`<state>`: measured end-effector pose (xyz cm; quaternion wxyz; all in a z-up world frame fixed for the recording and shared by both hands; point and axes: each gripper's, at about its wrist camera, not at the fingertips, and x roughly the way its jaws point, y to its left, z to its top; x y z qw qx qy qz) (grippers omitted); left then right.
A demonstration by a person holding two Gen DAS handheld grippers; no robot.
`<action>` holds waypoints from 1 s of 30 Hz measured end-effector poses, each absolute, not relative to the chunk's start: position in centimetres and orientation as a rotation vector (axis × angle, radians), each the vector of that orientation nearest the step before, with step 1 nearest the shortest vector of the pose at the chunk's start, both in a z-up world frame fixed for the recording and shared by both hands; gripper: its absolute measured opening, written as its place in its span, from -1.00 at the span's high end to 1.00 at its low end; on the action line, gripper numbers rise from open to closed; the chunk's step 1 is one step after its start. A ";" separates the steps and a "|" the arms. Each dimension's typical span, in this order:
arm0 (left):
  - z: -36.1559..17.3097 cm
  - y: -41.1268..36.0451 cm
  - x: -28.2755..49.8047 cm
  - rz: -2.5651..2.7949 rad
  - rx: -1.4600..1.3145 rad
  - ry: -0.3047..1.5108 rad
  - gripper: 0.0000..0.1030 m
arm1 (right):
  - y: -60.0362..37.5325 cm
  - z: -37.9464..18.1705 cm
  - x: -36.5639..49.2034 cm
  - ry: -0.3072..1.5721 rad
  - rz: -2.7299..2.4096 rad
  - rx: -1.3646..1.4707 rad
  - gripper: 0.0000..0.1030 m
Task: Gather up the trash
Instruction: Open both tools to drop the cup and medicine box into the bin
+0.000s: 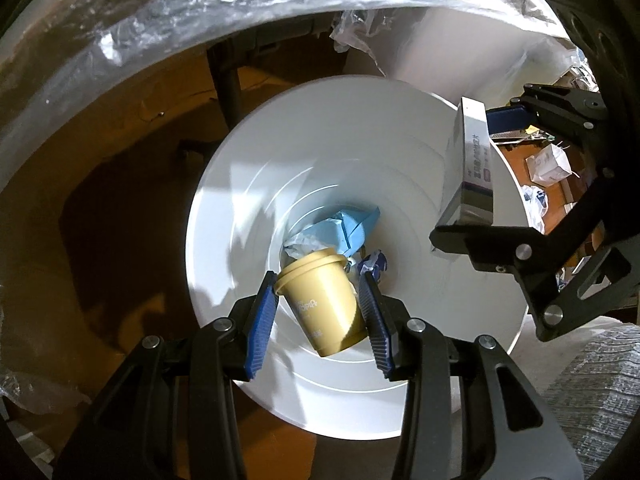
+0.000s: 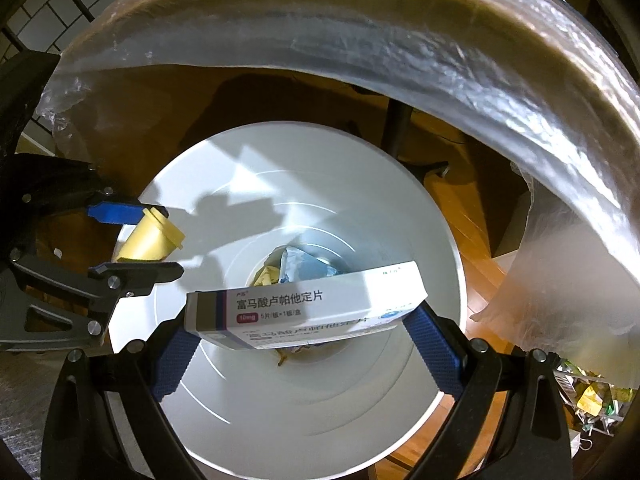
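Both grippers hover over the mouth of a white round bin (image 1: 248, 184), which also shows in the right wrist view (image 2: 400, 184). My left gripper (image 1: 320, 308) is shut on a yellow paper cup (image 1: 320, 304), held tilted above the bin; it also shows in the right wrist view (image 2: 150, 240). My right gripper (image 2: 304, 336) is shut on a white medicine box (image 2: 304, 304), held flat across the opening; the box shows at the right of the left wrist view (image 1: 472, 160). Blue crumpled paper (image 1: 344, 228) and other scraps lie at the bin's bottom.
A clear plastic-covered table edge (image 2: 440, 52) arcs overhead in both views. A wooden floor (image 1: 120, 200) and a dark chair base (image 2: 396, 128) lie beyond the bin. Loose wrappers and bags (image 2: 592, 396) lie on the floor to the right.
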<state>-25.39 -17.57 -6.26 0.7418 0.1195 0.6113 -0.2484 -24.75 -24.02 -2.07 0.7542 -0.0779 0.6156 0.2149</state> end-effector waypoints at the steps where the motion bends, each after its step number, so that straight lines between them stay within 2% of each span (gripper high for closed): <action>1: -6.3 -17.6 -25.3 -0.543 0.264 1.341 0.16 | -24.1 -1.9 -24.8 1.344 0.468 -0.171 -0.83; 30: -7.2 -17.6 -25.1 -0.548 0.278 1.367 0.16 | -24.1 -2.1 -24.6 1.368 0.460 -0.184 -0.83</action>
